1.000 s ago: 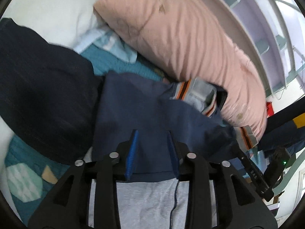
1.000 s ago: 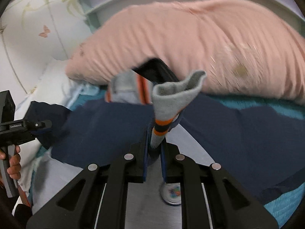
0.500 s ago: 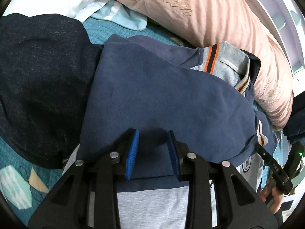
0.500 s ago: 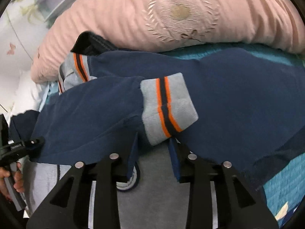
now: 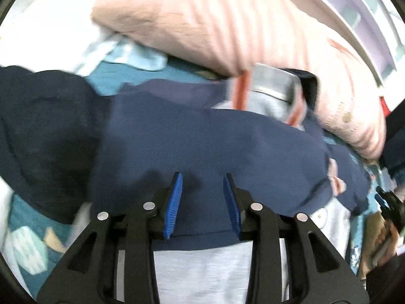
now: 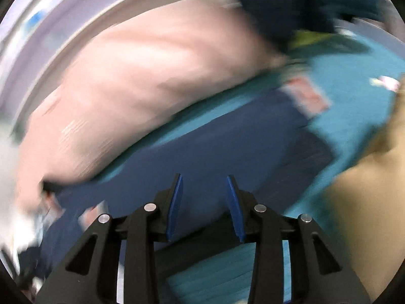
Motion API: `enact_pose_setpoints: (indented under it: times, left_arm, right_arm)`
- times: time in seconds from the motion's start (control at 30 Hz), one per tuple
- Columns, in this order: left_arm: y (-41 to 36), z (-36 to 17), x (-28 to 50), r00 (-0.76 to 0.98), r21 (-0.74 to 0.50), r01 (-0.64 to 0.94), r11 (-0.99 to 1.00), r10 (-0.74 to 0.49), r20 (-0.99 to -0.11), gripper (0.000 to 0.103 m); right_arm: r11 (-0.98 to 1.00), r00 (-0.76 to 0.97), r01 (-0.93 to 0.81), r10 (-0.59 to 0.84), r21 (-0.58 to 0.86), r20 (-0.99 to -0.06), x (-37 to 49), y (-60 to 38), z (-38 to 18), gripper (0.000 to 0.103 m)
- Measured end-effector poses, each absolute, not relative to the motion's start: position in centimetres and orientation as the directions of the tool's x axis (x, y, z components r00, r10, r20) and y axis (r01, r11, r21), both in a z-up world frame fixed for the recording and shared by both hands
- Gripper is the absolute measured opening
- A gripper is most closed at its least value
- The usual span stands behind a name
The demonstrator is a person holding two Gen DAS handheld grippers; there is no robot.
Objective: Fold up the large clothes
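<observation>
A navy and grey jacket lies on the bed. In the left wrist view one navy sleeve [image 5: 215, 147] is folded across the grey zip front [image 5: 202, 266], and the grey collar with orange stripes [image 5: 268, 93] lies against the pillow. My left gripper [image 5: 202, 177] hovers just over that sleeve, its jaws opening slightly with nothing between the pads. The right wrist view is blurred. There my right gripper [image 6: 204, 177] is over the other navy sleeve [image 6: 227, 147], which is spread towards its striped cuff [image 6: 306, 96]. Its jaws are opening and nothing is between them.
A big pink pillow [image 5: 227, 25] lies along the headboard behind the jacket. A dark garment [image 5: 45, 126] lies at the left. The teal bedspread [image 6: 354, 81] shows around the sleeve, with a beige cloth [image 6: 367, 202] at the right. A hand [image 5: 387, 238] shows at the right edge.
My right gripper let go of the striped cuff, left it on the jacket and swung quickly right over the other sleeve. My left gripper shifted a little over the folded sleeve.
</observation>
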State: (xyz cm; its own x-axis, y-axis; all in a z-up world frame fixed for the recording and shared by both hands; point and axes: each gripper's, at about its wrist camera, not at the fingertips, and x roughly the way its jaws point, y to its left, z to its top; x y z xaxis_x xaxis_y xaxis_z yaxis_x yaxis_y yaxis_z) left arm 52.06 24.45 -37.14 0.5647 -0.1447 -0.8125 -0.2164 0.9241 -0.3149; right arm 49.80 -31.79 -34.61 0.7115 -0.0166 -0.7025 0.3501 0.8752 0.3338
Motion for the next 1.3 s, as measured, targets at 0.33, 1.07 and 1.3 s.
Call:
enact_pose_setpoints:
  times: [0.33, 1.07, 1.3]
  left_arm:
    - [12.1, -37.9, 56.0, 0.489, -0.347, 0.004, 0.938, -0.305, -0.817, 0.045]
    - [11.0, -37.2, 57.0, 0.457, -0.421, 0.047, 0.906, -0.394, -0.797, 0.058]
    - [20.6, -36.4, 54.2, 0.519, -0.405, -0.108, 0.908, -0.296, -0.802, 0.058]
  right_arm:
    - [0.799, 0.631, 0.469, -0.006, 0.376, -0.776, 55.2, -40.9, -37.2, 0.042]
    - [0.978, 0.871, 0.04, 0.066, 0.204, -0.487, 52.0, -27.6, -27.3, 0.006]
    - [0.939, 0.819, -0.319, 0.341, 0.127, -0.461, 48.7, -10.4, -25.1, 0.006]
